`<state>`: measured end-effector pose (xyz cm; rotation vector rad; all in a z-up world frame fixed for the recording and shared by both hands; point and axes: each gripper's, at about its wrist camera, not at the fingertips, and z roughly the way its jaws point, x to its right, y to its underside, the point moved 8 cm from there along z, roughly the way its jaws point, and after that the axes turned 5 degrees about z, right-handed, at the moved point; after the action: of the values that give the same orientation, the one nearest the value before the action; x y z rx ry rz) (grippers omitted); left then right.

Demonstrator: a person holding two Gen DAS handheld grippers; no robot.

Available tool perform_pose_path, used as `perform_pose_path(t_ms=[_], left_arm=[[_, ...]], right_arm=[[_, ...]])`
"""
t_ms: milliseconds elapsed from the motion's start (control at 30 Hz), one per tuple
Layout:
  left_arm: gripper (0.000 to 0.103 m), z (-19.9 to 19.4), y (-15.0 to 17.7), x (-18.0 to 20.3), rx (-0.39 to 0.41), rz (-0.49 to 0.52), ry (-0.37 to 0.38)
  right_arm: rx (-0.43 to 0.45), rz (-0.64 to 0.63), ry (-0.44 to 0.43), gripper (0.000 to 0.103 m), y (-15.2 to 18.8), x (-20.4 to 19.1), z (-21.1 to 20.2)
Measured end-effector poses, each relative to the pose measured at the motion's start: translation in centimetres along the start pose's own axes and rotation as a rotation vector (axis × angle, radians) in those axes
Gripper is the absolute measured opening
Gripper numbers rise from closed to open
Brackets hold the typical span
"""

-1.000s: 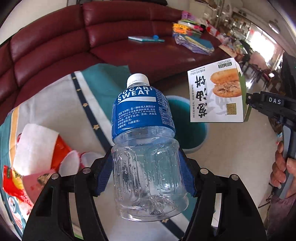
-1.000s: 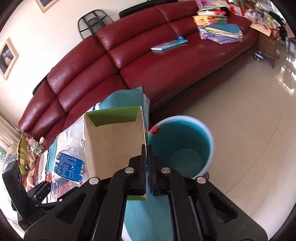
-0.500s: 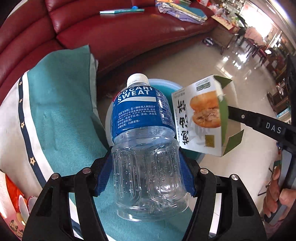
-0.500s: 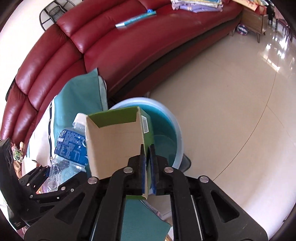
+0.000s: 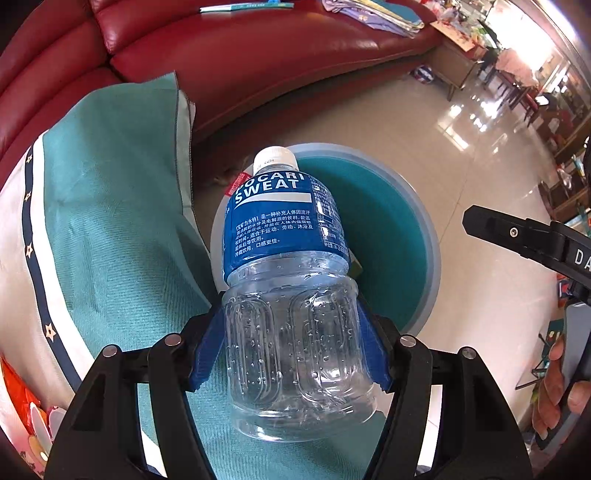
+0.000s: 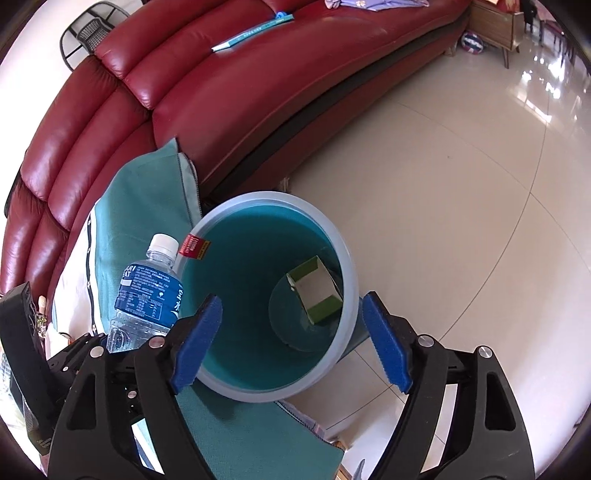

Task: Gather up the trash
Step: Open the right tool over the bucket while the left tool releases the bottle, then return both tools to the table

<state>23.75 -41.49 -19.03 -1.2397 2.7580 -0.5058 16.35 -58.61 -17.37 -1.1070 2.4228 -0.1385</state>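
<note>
Blue pads on my left gripper (image 5: 291,354) press both sides of the clear lower body of a plastic bottle (image 5: 286,280), which I hold with its white cap pointing away from me and its blue label facing up. In the left wrist view the bottle's neck and cap overlap the near rim of a round bin (image 5: 424,221), teal inside with a pale blue rim, that stands on the glossy tiled floor (image 5: 461,140) just beside the edge of a teal cloth (image 5: 122,206) with a white band and a navy stripe of stars. From the right wrist view the bottle (image 6: 147,291) sits to the left of the bin (image 6: 347,258), its cap close to a small red tag (image 6: 194,247) on the rim. My right gripper (image 6: 291,343) is spread wide with nothing between its blue pads, and it looks straight down into the bin's mouth. A small cardboard box (image 6: 316,291), green at its flaps and plain brown on its broad face, lies tilted at the bottom of the bin, towards the right wall. A red leather sofa (image 6: 229,92) curves behind everything, with a thin book (image 6: 253,31) lying on its seat.
</note>
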Motion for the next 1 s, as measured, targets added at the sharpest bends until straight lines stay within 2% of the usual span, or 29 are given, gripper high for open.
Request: perform_pose_path(t_ms=[133,200,267,500,567,667,1000], left_arm=[[0.067,0.4,0.0,0.7,-0.027,0.007,-0.009],[0.069,0.4,0.0,0.6,-0.036,0.008,-0.036],[0.076,0.1,0.0,0.6,-0.03,-0.001,-0.043],[0.084,-0.9,0.6,-0.2,-0.014,-0.039,-0.048],[0.089,-1.4,0.9,-0.3,-0.012,-0.047,-0.051],[0.094,-2.2,1.3,-0.5,-0.001,-0.051,-0.059],[0.096,-5.9,3.6,-1.2,0.042,-0.083,-0.052]], right_arm=[[-0.013,0.021,0.005,0.076,0.2,0.4,0.1],[-0.012,0.024,0.009,0.08,0.2,0.7,-0.1],[-0.004,0.024,0.014,0.08,0.1,0.9,-0.3],[-0.019,0.057,0.024,0.081,0.2,1.5,-0.3],[-0.026,0.064,0.023,0.081,0.4,1.4,-0.3],[-0.031,0.073,0.024,0.086,0.6,1.2,-0.6],[-0.028,0.054,0.025,0.087,2.2,-1.0,-2.6]])
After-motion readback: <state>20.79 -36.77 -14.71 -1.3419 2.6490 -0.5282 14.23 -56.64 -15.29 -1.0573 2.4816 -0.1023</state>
